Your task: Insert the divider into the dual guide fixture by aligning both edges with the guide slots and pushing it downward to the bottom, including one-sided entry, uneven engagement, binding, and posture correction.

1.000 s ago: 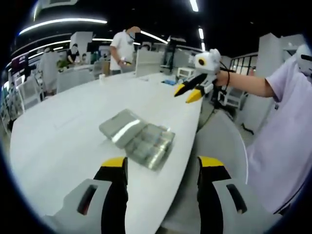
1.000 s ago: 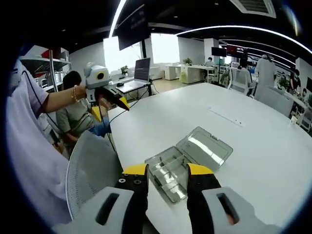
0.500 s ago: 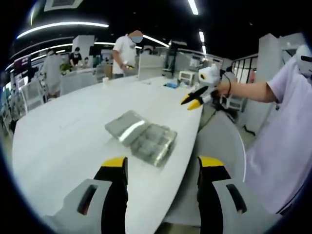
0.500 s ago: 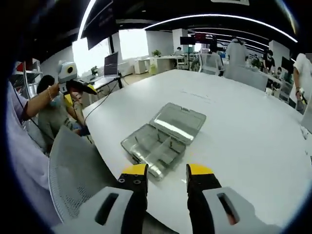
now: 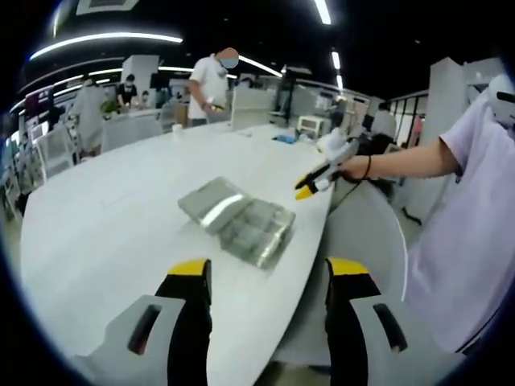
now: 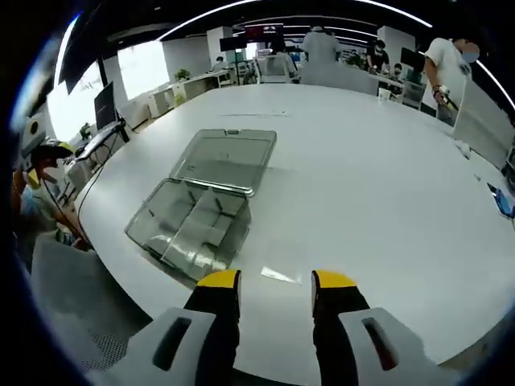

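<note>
A clear plastic compartment box [image 5: 241,223] lies open near the white table's near edge. From the right gripper view its base [image 6: 187,225] shows thin partitions inside, and its flat lid [image 6: 229,157] is folded back. I cannot pick out a separate divider. My left gripper [image 5: 268,272] is open and held low, short of the box, with nothing between its yellow-tipped jaws. My right gripper [image 6: 276,281] is also open and empty, hovering over the table just right of the box. It reaches in from the right [image 5: 306,189] in the left gripper view, held by a hand.
The big white oval table [image 6: 362,169] stretches away from the box. A grey mesh chair [image 5: 366,233] stands at the table's near edge. A person [image 5: 211,80] stands at the far side. Small blue items [image 6: 500,201] lie far out on the table.
The right gripper has swung down and in toward the box, so its view now looks down on the box from closer. The left gripper has hardly moved.
</note>
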`<state>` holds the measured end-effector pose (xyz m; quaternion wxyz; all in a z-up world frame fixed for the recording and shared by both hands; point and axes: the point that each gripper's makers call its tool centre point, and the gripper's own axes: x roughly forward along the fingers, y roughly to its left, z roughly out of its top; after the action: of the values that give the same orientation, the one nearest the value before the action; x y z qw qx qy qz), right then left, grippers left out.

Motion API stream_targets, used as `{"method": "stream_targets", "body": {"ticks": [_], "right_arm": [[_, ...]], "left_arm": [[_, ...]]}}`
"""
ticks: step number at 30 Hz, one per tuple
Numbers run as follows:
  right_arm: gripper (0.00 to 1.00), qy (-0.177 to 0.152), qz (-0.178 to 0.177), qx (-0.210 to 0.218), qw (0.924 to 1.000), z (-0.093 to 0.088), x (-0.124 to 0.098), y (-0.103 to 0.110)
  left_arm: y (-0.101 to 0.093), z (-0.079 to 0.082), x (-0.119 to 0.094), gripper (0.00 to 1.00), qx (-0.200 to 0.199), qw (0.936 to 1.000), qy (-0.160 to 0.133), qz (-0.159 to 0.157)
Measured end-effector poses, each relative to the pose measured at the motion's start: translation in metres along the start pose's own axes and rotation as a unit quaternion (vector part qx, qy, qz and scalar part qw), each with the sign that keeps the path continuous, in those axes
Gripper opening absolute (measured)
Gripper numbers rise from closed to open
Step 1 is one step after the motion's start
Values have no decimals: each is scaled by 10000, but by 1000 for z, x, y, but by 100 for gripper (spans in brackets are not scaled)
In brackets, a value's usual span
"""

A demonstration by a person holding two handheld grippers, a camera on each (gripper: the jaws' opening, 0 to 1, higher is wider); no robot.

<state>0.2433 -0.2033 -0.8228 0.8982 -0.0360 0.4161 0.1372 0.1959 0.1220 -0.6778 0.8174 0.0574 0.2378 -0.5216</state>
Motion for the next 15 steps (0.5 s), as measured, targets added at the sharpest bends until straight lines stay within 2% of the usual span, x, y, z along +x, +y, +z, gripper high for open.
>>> {"method": "stream_targets", "body": {"ticks": [6,10,15], "right_arm": [[33,344,-399,228,9984,-8,22,-5],[35,557,-499,264,9969,-12,34,-4],[35,643,-678,370,9949,-13,44,-7]], "left_arm": [[9,-2,-5,54,-54,10000,13,41],[14,-2,-7,54,-97,9999,5,67],[21,-5,-11,54,-164,9998,14,121]]}}
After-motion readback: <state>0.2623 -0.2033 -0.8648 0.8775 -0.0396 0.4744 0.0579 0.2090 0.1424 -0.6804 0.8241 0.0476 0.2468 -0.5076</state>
